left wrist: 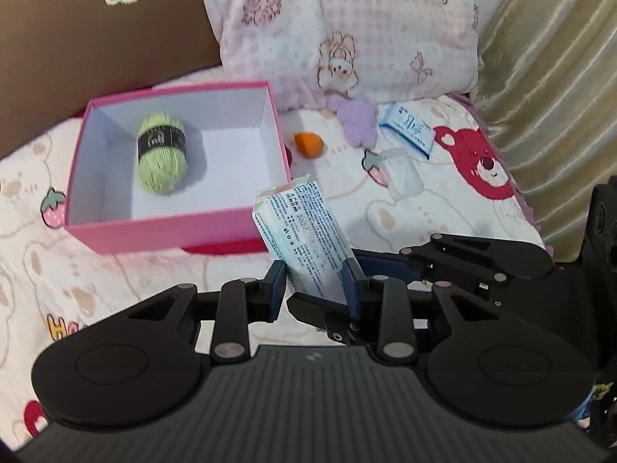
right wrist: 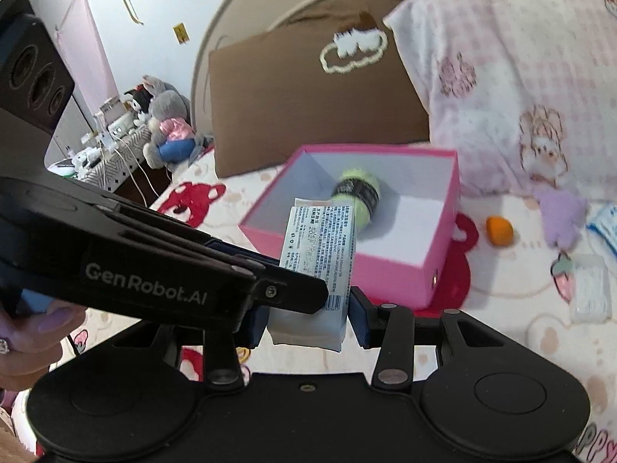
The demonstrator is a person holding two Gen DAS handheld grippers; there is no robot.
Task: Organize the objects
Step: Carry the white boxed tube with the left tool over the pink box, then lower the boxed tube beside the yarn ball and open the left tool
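Note:
A white tissue packet point(left wrist: 300, 231) printed with blue text is held above the bedspread, just in front of the pink box point(left wrist: 162, 233). My left gripper point(left wrist: 314, 285) is shut on its lower end. My right gripper point(right wrist: 308, 320) is shut on the same packet point(right wrist: 320, 243), its fingers point(left wrist: 385, 266) reaching in from the right in the left wrist view. In the right wrist view a left gripper finger point(right wrist: 285, 293) crosses in from the left. The open box point(right wrist: 385, 270) holds a green yarn ball point(left wrist: 162, 158) with a black band point(right wrist: 356, 193).
On the bedspread right of the box lie an orange sponge point(left wrist: 308, 144), a purple plush point(left wrist: 356, 121), a blue-white packet point(left wrist: 407, 129) and a clear plastic case point(left wrist: 401, 171). A pink pillow point(left wrist: 347, 27) and a brown cushion point(left wrist: 96, 38) stand behind. Gold curtain point(left wrist: 559, 77) hangs right.

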